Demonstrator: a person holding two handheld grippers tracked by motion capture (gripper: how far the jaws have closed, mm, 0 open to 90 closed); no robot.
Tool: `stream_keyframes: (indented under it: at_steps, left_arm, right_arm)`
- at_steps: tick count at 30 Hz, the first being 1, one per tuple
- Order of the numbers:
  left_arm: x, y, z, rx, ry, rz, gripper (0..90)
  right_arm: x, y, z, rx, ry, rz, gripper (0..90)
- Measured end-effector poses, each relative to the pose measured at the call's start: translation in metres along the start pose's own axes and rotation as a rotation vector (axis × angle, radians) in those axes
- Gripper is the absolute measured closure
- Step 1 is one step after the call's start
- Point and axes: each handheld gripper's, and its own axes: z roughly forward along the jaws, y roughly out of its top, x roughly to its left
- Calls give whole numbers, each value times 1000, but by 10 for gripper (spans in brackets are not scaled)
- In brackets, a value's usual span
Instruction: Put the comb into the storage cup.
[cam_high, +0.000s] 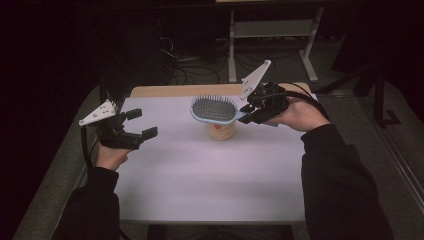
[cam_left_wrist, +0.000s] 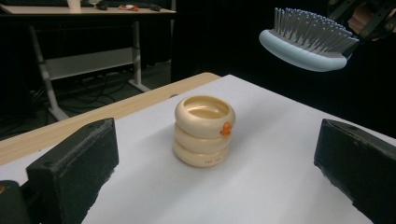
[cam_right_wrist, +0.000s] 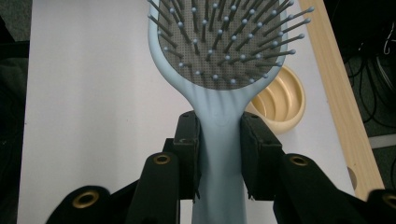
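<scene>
I see a white sheet covering the desk (cam_high: 200, 175), with a bare wooden strip along its far edge and a dark room with cables and a metal frame (cam_high: 272, 30) behind. My right tool (cam_high: 246, 114) is clenched on the handle of the blue hairbrush (cam_high: 214, 110), held above the cream cup (cam_left_wrist: 204, 130). My left tool (cam_high: 141, 123) hangs released over the desk's left edge

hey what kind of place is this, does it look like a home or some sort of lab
Probably a lab or workshop set up for recording, not a home. A white-covered table stands in a dark room, loose cables lie on the floor behind it, and a metal-framed workbench holds what looks like computer gear.
</scene>
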Motion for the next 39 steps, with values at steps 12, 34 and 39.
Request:
stream_keyframes:
  at_steps: [12,34,39]
  left_arm:
    - [-12,18,23,5,-64,3,0]
    - [-20,33,46,11,-108,-26,0]
    - [-22,36,51,9,-120,-26,0]
  right_arm:
    - [-3,7,2,-10,-15,1,687]
    - [-10,21,9,-59,-8,16,686]
    - [-10,25,14,-60,-6,13,687]
